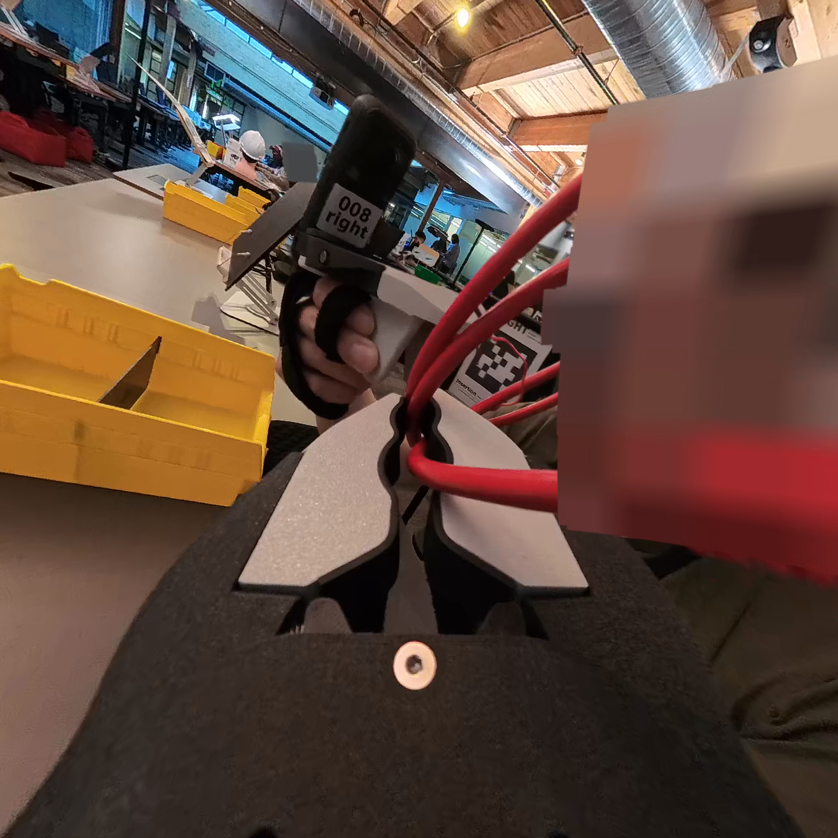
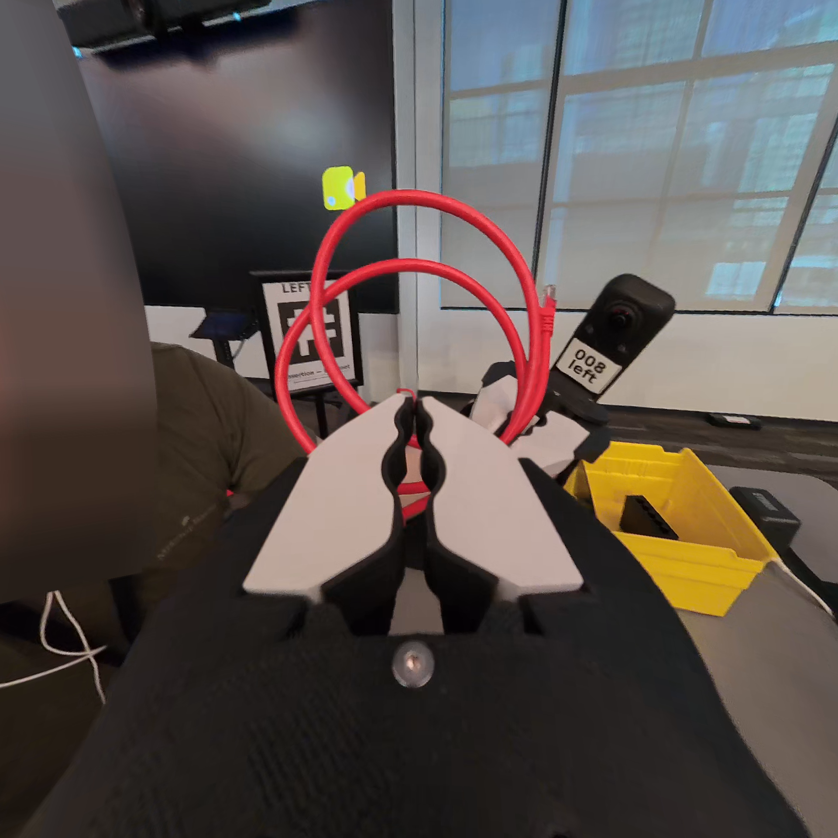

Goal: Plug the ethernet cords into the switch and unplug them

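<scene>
A coil of red ethernet cords [image 2: 408, 272] hangs in the air between my two grippers. My right gripper [image 2: 415, 403] is shut on a strand of it low down. My left gripper [image 1: 415, 408] is shut on several red strands [image 1: 476, 326] that fan out to the right. It also shows in the right wrist view [image 2: 521, 426], on the coil's right side. One clear plug [image 2: 548, 299] sticks up free beside the loops. The black switch [image 2: 648, 517] leans in a yellow bin [image 2: 707, 557] on the table, below and right of both grippers; no cord reaches it.
The same yellow bin [image 1: 136, 435] sits left of my left gripper. More yellow bins [image 1: 204, 213] stand farther back on the grey table [image 1: 113, 254]. A small black box [image 2: 766, 512] lies beside the bin. A person's torso [image 2: 204, 431] is close by. Marker signs [image 2: 313, 335] stand behind.
</scene>
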A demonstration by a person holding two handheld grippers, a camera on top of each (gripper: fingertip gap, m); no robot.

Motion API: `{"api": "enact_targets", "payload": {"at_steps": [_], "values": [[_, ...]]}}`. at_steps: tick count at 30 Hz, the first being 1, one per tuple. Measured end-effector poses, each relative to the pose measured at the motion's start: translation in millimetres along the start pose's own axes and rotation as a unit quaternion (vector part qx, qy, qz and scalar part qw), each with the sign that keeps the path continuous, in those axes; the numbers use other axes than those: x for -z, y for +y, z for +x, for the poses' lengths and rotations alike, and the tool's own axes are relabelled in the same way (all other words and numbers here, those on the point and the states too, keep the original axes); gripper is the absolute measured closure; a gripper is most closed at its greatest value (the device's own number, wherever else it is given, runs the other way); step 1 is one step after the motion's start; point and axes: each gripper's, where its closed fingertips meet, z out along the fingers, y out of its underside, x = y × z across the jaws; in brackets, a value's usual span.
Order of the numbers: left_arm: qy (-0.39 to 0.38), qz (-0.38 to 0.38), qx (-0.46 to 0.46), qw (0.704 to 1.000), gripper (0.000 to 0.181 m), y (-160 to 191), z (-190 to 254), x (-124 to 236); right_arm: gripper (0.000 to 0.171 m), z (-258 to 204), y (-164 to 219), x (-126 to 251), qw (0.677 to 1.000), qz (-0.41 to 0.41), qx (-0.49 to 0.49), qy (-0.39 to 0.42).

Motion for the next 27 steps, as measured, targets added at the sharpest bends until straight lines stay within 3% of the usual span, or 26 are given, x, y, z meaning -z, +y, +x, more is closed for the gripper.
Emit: {"api": "enact_targets", "payload": {"at_steps": [6, 13, 16, 19, 27], "values": [[-0.02, -0.006, 0.006, 1.0, 0.175, 4, -10, -2, 0.169, 4, 2, -2, 0.999, -0.009, 0.016, 0.026], [-0.059, 0.01, -0.013, 0.998, 0.175, -5, -16, 10, 0.17, 21, -14, 22, 0.996, 0.001, 0.038, 0.085], [-0.089, 0.015, -0.008, 0.996, 0.175, -6, -26, 12, 0.169, 16, -8, 19, 0.997, -0.019, 0.041, 0.068], [-0.095, 0.001, -0.005, 0.995, 0.175, 1, -33, 5, 0.17, 5, 5, 2, 0.999, -0.032, 0.008, 0.025], [-0.084, -0.027, -0.009, 0.996, 0.175, 12, -33, -7, 0.17, 17, 8, -8, 0.994, 0.022, -0.11, 0.015]]}}
